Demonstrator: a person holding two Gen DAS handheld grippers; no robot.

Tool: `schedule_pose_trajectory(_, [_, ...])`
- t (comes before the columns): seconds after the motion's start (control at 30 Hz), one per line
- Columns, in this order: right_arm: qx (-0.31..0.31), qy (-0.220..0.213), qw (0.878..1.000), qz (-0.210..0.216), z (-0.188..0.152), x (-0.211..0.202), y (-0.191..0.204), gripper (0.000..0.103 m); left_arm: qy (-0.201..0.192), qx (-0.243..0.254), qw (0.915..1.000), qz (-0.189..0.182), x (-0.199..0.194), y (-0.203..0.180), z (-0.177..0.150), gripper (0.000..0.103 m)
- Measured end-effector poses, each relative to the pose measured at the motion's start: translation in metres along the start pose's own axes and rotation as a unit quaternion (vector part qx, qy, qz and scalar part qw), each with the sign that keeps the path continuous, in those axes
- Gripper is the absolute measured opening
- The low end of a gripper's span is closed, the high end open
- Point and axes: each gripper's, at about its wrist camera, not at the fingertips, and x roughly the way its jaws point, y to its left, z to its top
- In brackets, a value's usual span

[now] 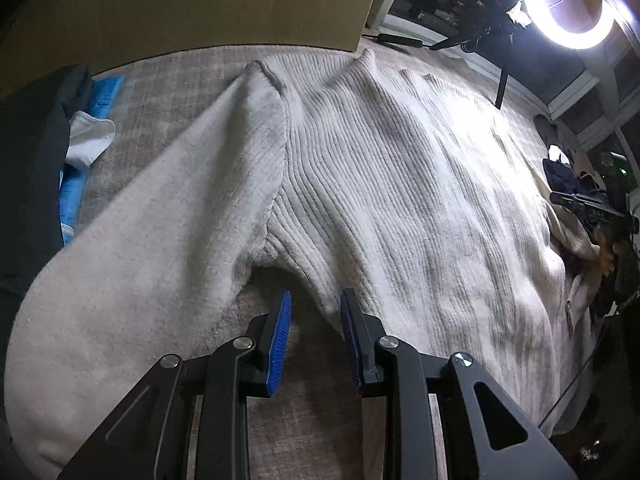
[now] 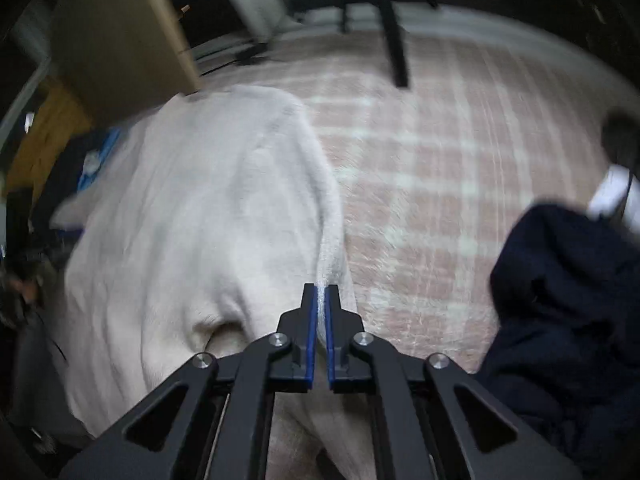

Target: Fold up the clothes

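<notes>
Right fingers (image 2: 321,292) pinch sweater (image 2: 192,216) edge beside carpet (image 2: 440,160).

- Ring light (image 1: 568,4) blazes top right of my left view, glaring across the sweater (image 1: 400,184).
- My right view is dim and motion-smeared.
- Fisheye bends both edges, corners dark.

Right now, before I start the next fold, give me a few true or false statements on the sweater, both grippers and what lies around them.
1. The right gripper is shut on the white sweater. True.
2. The left gripper is clamped shut. False: its jaws stand apart over the sweater's edge.
3. The sweater lies on a checked rug. True.
4. A dark garment lies on top of the sweater. False: it lies apart, on the rug.
5. The ring light is off. False: it glows brightly.
</notes>
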Motion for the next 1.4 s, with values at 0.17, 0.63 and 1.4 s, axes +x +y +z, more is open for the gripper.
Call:
schedule_pose_trajectory(0.17, [0.024, -0.059, 0.986, -0.156, 0.014, -0.036, -0.02, 0.004, -0.01, -0.015, 0.9998, -0.011, -0.03, 0.006, -0.027, 0.024])
schedule_pose_trajectory(0.63, [0.09, -0.032, 0.991, 0.095, -0.111, -0.132, 0.074, 0.026, 0.039, -0.049, 0.9925, -0.105, -0.099, -0.003, -0.199, 0.042])
schedule_pose_trajectory(1.4, [0.103, 0.017, 0.989, 0.108, -0.258, -0.058, 0.177, 0.018, 0.044, -0.031, 0.9879, -0.145, -0.08, -0.042, -0.25, 0.003])
